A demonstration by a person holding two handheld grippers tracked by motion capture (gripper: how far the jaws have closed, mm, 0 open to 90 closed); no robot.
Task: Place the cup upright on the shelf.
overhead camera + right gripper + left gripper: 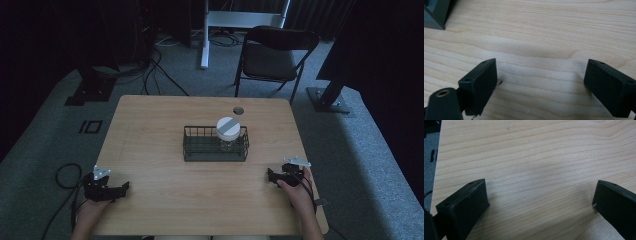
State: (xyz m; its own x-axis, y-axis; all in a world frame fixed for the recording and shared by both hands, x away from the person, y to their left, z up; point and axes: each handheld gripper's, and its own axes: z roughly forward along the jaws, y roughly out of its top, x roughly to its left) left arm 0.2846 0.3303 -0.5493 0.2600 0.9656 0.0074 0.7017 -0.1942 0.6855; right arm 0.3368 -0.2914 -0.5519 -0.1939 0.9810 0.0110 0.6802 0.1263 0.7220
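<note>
While both rest low on the bench (165, 195), the left hand-held gripper (122, 188) and right hand-held gripper (270, 175) stand spread wide, grasping nothing. The jar (228, 134) stands well apart, in the wire basket (200, 151), at its right end. Reaching in carelessly, a jaw might snag the wires or tip the jar. No writing is legible.

No readable text, label, brand, number or sign on any surface in view
</note>
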